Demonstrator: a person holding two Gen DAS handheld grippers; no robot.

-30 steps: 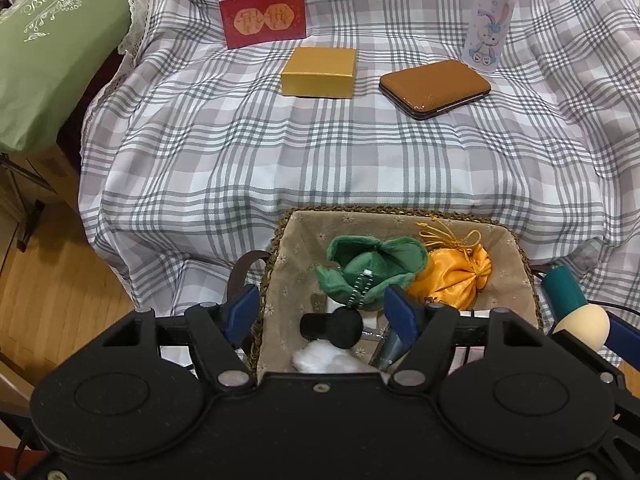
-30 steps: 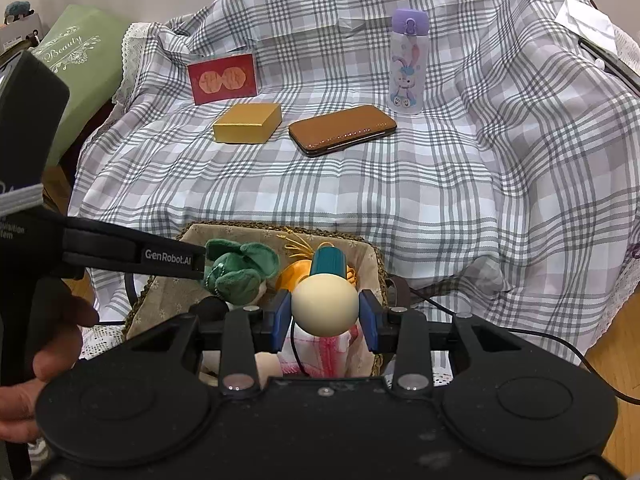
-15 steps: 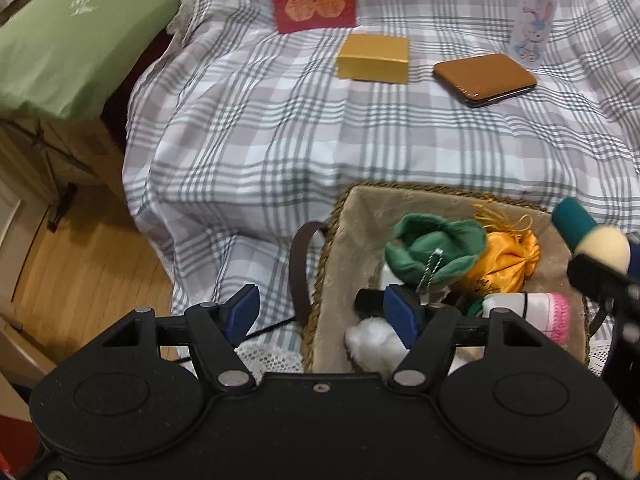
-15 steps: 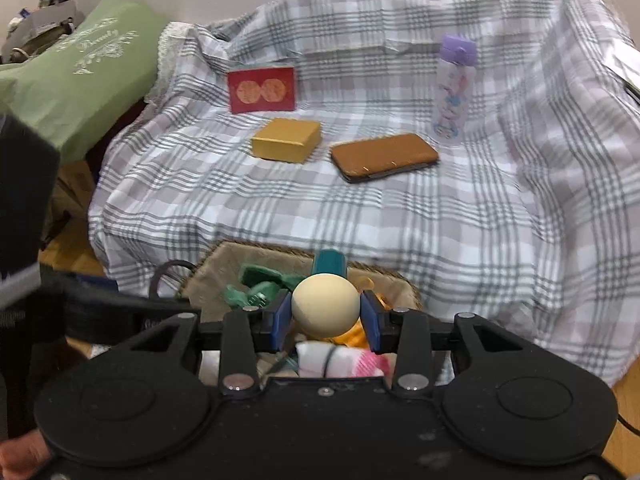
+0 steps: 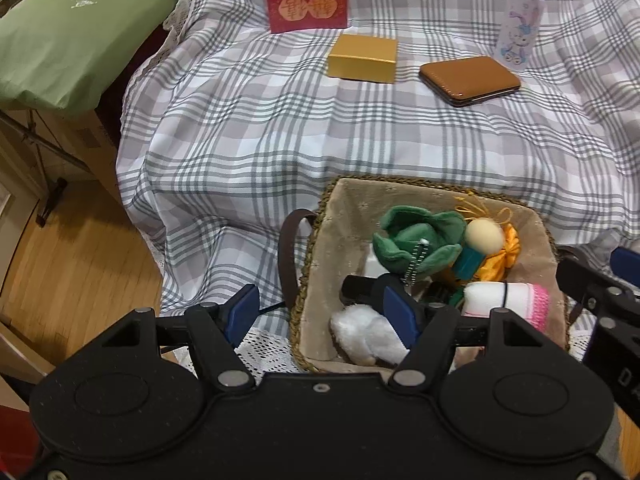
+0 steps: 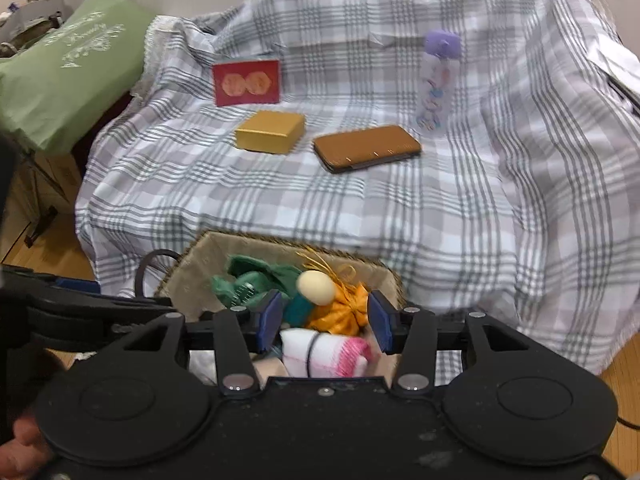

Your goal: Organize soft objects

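A woven basket (image 5: pixel 320 240) (image 6: pixel 188 272) stands before the plaid-covered sofa. In it lie a green plush (image 5: pixel 416 240) (image 6: pixel 248 284), an orange satin pouch (image 5: pixel 500 260) (image 6: pixel 340 312), a cream sponge on a teal handle (image 5: pixel 482 236) (image 6: pixel 316 286), a white and pink rolled cloth (image 5: pixel 504 304) (image 6: pixel 324 354) and a white fluffy piece (image 5: pixel 368 336). My left gripper (image 5: pixel 322 314) is open and empty over the basket's left rim. My right gripper (image 6: pixel 324 322) is open and empty above the basket's near side, just behind the sponge.
On the sofa seat lie a gold box (image 5: pixel 362 58) (image 6: pixel 270 130), a brown case (image 5: pixel 470 80) (image 6: pixel 366 148), a red card (image 5: pixel 308 6) (image 6: pixel 246 82) and a purple-capped bottle (image 5: pixel 520 34) (image 6: pixel 436 80). A green cushion (image 5: pixel 72 28) sits left. Wooden floor (image 5: pixel 80 248) lies left.
My right gripper has opened and let go of the cream sponge, which now lies in the basket. The left gripper has shifted left and back from the basket.
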